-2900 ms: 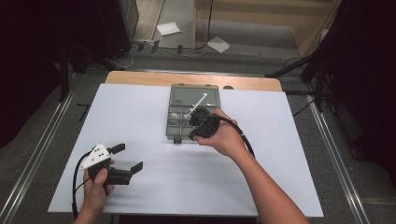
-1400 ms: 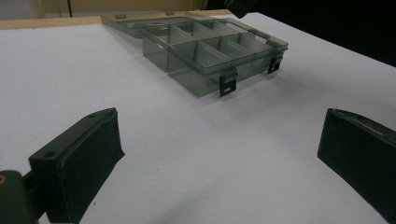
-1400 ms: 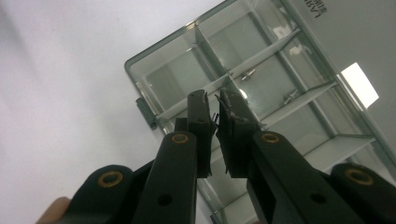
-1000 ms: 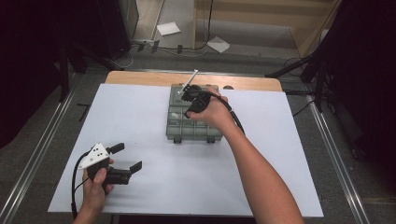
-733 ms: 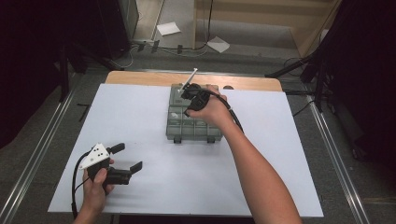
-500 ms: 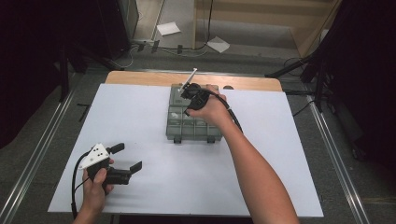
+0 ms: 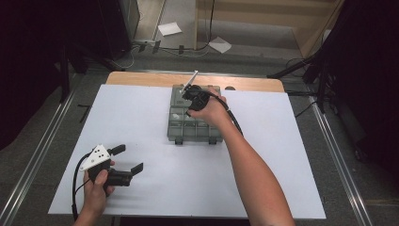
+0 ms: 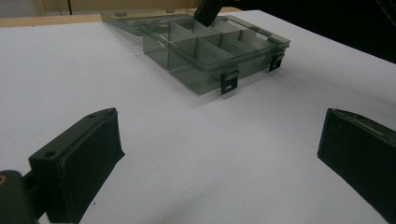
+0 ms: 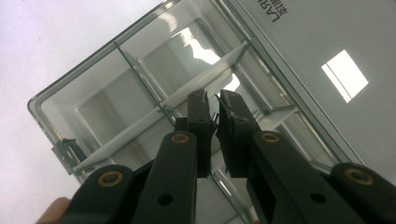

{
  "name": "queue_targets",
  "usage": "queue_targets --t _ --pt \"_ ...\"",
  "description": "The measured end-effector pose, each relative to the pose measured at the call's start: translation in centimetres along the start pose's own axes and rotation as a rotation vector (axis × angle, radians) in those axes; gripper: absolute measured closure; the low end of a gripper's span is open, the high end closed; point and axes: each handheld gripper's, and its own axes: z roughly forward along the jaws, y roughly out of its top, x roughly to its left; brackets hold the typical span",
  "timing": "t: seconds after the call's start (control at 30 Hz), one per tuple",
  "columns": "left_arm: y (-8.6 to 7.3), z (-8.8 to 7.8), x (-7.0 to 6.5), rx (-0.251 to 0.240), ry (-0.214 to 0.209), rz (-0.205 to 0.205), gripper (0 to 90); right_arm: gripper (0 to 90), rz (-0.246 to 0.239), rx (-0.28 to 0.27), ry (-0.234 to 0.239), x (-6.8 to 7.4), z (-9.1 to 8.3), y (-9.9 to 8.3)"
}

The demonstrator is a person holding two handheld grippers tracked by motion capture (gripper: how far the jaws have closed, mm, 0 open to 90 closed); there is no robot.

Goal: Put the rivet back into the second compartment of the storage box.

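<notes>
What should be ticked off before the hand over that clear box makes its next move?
1. Box open: ok. The compartment box lies with its lid flat behind it.
2. Right tool over the box: ok, above the dividers.
3. Right tool's jaws shut: ok.
4. Something pinched between them: cannot tell.
5. Compartments below free: ok, they look empty.
6. Left tool out of the way: ok, open, well apart from the box.
</notes>
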Motion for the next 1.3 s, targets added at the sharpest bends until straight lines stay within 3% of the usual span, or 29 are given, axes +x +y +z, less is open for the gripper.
queue_targets --t 0.43,0.7,1.03,1.13,1.3 --pt "0.0 0.0 0.0 0.011 0.005 -0.002 0.0 84.8 0.004 0.012 -0.020 -0.3 1.5 0.1" --pt "0.0 0.0 0.0 0.001 0.002 -0.002 0.0 83.5 0.016 -0.002 -0.035 -0.4 1.3 0.0" --pt "0.0 0.1 -0.2 0.003 0.001 0.002 0.0 49.4 0.026 -0.040 -0.055 -0.2 -0.2 -0.3" --pt "0.0 0.1 -0.1 0.009 0.003 0.003 0.0 34.0 0.027 -0.048 -0.056 0.0 -0.4 -0.5" --pt "0.0 0.2 -0.2 0.009 0.004 0.009 0.0 0.0 0.056 -0.029 -0.072 0.0 -0.5 -0.9"
